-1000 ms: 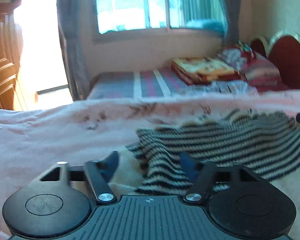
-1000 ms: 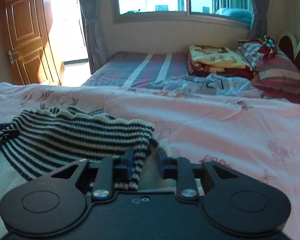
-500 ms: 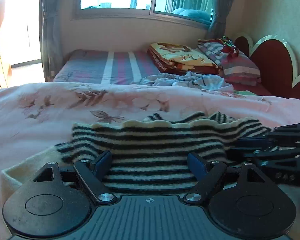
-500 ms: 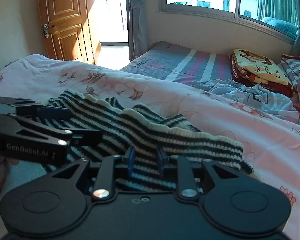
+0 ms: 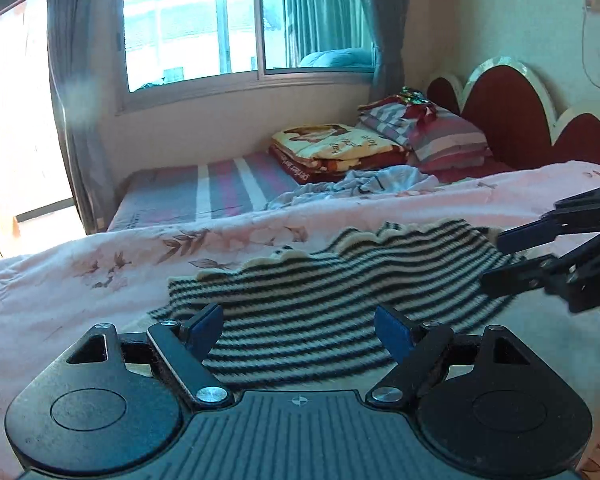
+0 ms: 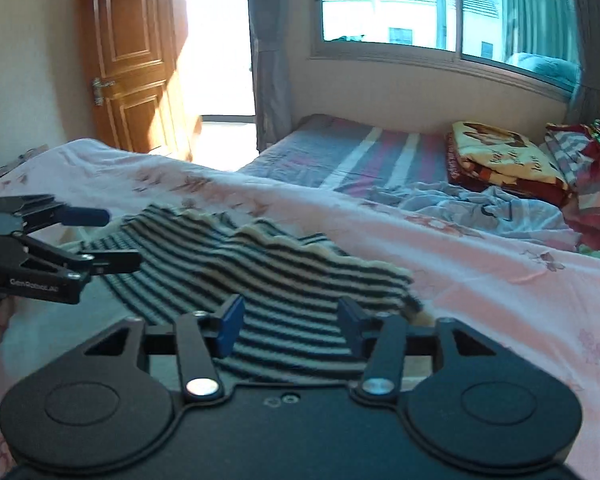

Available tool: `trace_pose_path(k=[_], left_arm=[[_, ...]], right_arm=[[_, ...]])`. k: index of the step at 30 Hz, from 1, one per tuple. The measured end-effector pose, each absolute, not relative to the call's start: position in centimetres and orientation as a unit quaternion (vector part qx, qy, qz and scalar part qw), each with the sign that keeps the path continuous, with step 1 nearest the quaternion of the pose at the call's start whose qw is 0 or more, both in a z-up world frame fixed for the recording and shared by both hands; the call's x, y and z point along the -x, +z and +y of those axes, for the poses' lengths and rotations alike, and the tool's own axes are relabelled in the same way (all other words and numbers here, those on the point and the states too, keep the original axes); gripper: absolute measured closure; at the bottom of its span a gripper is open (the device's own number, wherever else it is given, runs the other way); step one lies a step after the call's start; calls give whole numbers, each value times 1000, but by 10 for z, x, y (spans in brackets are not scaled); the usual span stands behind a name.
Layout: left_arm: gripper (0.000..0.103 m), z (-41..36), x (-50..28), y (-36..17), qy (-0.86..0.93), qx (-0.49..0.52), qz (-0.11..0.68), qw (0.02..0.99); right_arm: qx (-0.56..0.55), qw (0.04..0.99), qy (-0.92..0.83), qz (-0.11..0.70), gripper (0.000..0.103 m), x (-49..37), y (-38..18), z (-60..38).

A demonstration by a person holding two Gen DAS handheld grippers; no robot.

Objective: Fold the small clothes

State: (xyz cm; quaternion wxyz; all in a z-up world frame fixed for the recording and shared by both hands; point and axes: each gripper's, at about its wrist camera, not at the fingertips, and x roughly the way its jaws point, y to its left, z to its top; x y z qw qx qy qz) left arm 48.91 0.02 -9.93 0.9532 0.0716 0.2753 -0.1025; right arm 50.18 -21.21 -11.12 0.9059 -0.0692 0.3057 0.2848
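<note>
Now the right gripper point(image 6: 291, 322) has released the striped garment point(image 6: 260, 272).

Striped garment point(image 5: 340, 292): near edge hidden behind left gripper point(image 5: 300, 332) body. Right gripper point(image 5: 556, 256) cut off by frame edge; window point(image 6: 440, 12) view blurred.

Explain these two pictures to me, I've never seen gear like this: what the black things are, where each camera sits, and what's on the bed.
No robot here: a person holds a hand-held gripper in each hand, each with a camera looking forward along its two blue-tipped jaws. One picture comes from the left gripper, the other from the right gripper; each gripper also shows at the edge of the other's picture. Both sets of jaws stand open and hold nothing. Beneath them a striped knit garment lies spread, a little rumpled, on a pink floral bedcover. Behind are a second bed with a striped sheet, folded blankets and a window.
</note>
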Motion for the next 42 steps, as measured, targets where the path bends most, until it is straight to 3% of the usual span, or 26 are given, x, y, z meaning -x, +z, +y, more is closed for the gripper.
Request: trace_pose_path(k=[6, 10, 12, 19, 22, 26, 30, 35, 42], left_arm=[[19, 10, -469, -122, -101, -44, 310, 944], [16, 54, -444, -124, -79, -28, 309, 947], [9, 73, -438, -126, -75, -18, 312, 947], [9, 41, -422, -94, -90, -19, 278, 956], [9, 13, -415, -96, -107, -25, 286, 952], [9, 4, -406, -122, -92, -35, 326, 940], [9, 31, -386, -127, -70, -28, 319, 945], [9, 61, -374, -129, -69, -24, 323, 944], [9, 56, -378, -117, -48, -11, 318, 947]], right_arm=[[121, 885, 299, 336, 49, -481, -134, -188], [99, 907, 238, 333, 48, -474, -134, -244], [69, 910, 219, 344, 48, -473, -139, -273], [7, 918, 242, 314, 48, -446, -107, -250], [50, 904, 272, 327, 53, -428, -117, -210], [125, 906, 249, 319, 49, -406, -139, -180], [151, 911, 234, 305, 47, -387, -141, -202], [73, 918, 198, 337, 47, -386, -147, -273], [94, 928, 177, 314, 50, -381, -130, -261]])
